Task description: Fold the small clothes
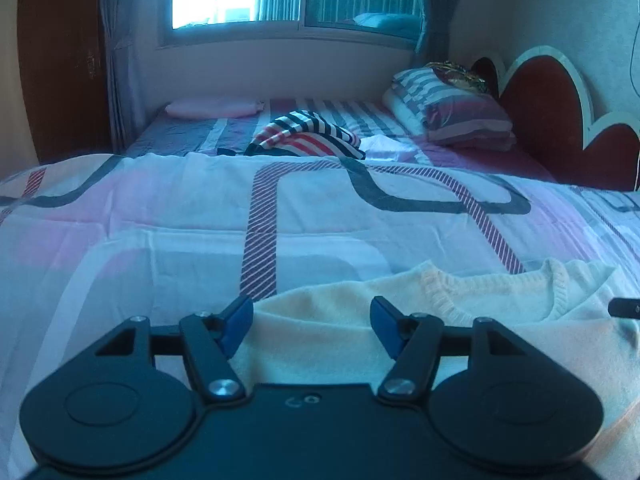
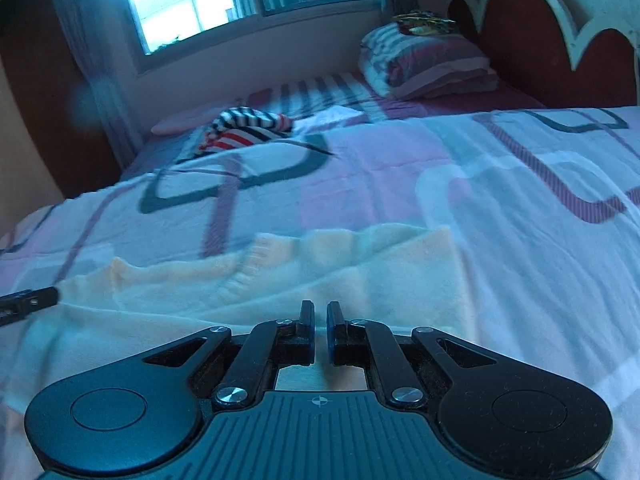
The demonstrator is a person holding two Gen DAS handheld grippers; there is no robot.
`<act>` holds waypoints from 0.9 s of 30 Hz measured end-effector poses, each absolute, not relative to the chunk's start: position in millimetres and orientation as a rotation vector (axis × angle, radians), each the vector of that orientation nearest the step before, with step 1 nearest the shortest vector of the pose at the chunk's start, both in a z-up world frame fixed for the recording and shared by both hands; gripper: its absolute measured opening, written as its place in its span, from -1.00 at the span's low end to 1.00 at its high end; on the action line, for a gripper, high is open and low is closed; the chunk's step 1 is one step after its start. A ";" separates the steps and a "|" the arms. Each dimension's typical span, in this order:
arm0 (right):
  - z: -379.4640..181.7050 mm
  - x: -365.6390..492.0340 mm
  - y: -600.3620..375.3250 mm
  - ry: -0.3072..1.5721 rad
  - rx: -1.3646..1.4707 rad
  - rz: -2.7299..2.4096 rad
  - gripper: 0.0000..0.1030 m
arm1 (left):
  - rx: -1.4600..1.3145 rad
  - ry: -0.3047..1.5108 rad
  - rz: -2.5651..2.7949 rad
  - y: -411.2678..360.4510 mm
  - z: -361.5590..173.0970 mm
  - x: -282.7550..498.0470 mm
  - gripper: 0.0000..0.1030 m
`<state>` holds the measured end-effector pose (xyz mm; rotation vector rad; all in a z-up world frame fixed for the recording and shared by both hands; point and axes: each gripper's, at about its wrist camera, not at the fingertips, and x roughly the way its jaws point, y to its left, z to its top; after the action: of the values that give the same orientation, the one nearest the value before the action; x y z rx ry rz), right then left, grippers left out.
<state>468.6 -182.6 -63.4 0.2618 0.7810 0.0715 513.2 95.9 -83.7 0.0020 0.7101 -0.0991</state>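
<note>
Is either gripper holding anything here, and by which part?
Left gripper is open over the cream sweater, holding nothing. Right gripper is nearly closed with a visible gap; whether it pinches the sweater cannot be told.

The left gripper [image 1: 312, 322] sits low and points forward, with its two blue fingers [image 1: 239, 326] spread wide apart. The right gripper [image 2: 319, 330] also sits low and tips a bit to one side. Its two blue fingers [image 2: 307, 332] are almost together, with only a thin gap between them and nothing seen in that gap
</note>
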 end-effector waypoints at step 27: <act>-62.3 451.8 -202.9 0.906 0.168 0.039 -0.90 | 0.080 0.832 -0.074 62.6 -85.5 461.3 0.34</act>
<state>451.8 -202.9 -62.3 0.1682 0.9062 0.0386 461.3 62.6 -85.5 0.0804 0.8316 -0.0745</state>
